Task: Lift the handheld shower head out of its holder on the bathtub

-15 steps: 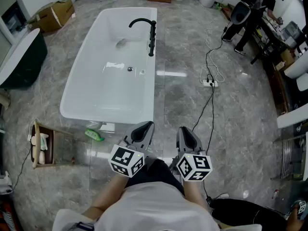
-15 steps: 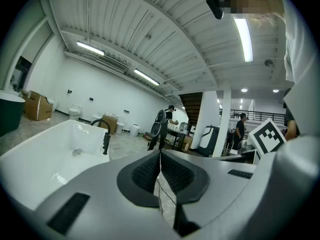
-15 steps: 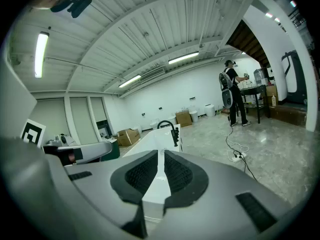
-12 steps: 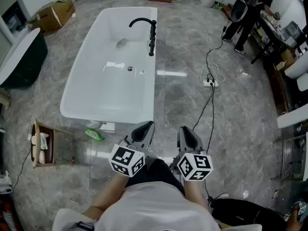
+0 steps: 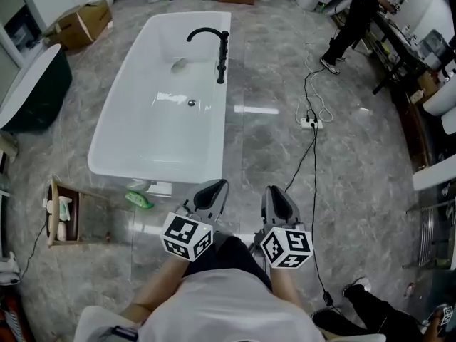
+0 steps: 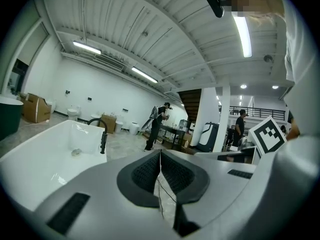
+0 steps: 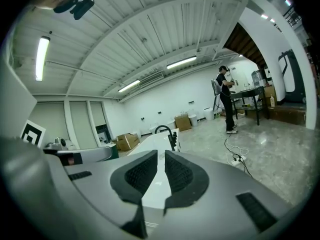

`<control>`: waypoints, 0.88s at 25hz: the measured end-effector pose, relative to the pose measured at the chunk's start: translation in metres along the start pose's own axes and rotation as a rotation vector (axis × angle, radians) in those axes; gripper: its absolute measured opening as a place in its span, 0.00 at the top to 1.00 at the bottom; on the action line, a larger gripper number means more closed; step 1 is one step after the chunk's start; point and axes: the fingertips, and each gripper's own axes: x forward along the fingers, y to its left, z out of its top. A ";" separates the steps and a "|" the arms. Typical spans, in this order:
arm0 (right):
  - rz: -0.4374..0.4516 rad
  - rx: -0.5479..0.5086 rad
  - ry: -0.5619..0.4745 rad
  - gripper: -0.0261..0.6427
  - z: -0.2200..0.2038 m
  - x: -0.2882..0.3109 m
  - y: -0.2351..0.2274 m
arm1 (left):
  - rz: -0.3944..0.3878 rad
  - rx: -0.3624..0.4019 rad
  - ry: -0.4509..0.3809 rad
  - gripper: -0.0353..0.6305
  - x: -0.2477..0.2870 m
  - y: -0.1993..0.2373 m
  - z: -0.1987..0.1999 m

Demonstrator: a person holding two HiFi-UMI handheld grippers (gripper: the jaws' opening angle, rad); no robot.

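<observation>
Tongs closed and empty: left tongs (image 5: 216, 186), right tongs (image 5: 275, 193) wait short of tub (image 5: 153, 174); black shower fitting (image 5: 222, 54) on its far rim, judged beyond reach.

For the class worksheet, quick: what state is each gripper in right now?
Left gripper: closed, holding nothing.
Right gripper: closed, holding nothing.

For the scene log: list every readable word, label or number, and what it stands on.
No text is readable.
Left marker cube and right marker cube: square patterns only, no letters.
Cardboard box: print, if any, too small.
Green bottle: label too small.
</observation>
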 end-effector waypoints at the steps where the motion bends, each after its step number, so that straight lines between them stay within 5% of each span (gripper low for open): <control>1: 0.002 -0.002 -0.006 0.88 0.001 -0.002 -0.003 | 0.003 0.002 0.000 0.93 0.002 -0.002 0.000; 22: 0.018 -0.004 -0.034 0.88 0.003 -0.013 -0.057 | -0.008 -0.013 0.009 0.93 0.050 -0.043 -0.022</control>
